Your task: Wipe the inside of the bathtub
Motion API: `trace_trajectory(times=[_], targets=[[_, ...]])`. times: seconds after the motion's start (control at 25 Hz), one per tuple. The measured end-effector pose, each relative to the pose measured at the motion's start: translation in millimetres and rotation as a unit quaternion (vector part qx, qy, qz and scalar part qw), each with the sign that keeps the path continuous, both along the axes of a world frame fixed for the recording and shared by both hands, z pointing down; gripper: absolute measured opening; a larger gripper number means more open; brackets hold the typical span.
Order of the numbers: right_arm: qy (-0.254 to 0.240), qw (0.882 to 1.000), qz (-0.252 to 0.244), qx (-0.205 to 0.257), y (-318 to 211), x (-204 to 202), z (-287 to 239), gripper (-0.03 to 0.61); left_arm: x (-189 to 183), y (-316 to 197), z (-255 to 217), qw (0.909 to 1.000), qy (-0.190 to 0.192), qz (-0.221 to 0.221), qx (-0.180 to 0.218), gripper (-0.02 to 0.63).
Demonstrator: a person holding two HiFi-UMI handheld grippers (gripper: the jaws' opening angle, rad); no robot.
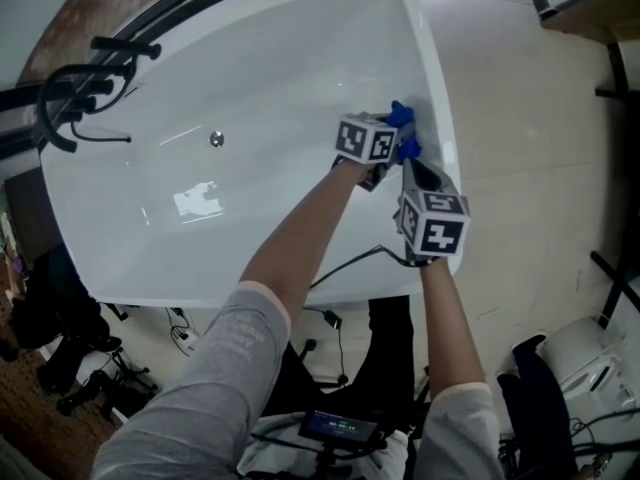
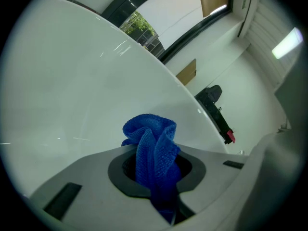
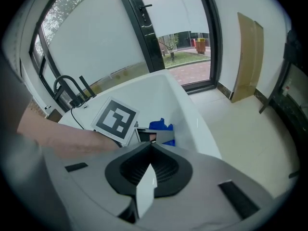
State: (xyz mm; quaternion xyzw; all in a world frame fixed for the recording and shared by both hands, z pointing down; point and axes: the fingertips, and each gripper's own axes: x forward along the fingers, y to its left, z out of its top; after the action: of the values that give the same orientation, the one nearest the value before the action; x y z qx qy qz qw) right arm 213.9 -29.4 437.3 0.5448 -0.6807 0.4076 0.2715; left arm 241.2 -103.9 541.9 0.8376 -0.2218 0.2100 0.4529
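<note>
The white bathtub [image 1: 150, 238] fills the head view, with both grippers at its right rim. My left gripper [image 1: 392, 128] is shut on a bunched blue cloth [image 1: 401, 116], just inside the tub's right wall. In the left gripper view the cloth [image 2: 149, 129] sticks up out of the left gripper [image 2: 156, 154], with the tub's smooth wall [image 2: 72, 95] behind it. My right gripper [image 1: 411, 166] sits just behind the left one, over the rim. Its fingers meet at the tips [image 3: 150, 144], with a pale sliver along the seam. Past them are the cloth [image 3: 161, 126] and the left gripper's marker cube [image 3: 115, 119].
A black faucet [image 1: 80, 88] stands at the tub's far left end, and a round fitting [image 1: 216, 139] is on the tub floor. Cables [image 1: 335, 320] and dark gear lie on the floor near the person's legs. Glass doors [image 3: 159, 28] and a leaning cardboard sheet [image 3: 248, 57] are beyond the tub.
</note>
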Motion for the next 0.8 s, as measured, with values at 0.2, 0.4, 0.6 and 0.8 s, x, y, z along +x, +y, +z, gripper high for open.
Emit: trace_trajectory(times=[0.2,0.4,0.6,0.8], targets=[[0.010,1.000,0.003,0.000,9,8,-19,0.011,5,6,-41,0.9989,0.029,0.025,0.028,0.077],[0.014,1.000,0.002,0.005,19,0,-38,0.009,-63,7,-74,0.9961,-0.004,0.013,0.088,0.077],[0.019,1.000,-0.004,0.011,32,-17,-58,0.009,-139,25,-107,0.9935,-0.025,-0.005,0.111,0.078],[0.025,0.999,-0.012,0.017,54,-45,-79,0.009,-209,59,-149,0.9878,-0.046,-0.002,0.149,0.080]])
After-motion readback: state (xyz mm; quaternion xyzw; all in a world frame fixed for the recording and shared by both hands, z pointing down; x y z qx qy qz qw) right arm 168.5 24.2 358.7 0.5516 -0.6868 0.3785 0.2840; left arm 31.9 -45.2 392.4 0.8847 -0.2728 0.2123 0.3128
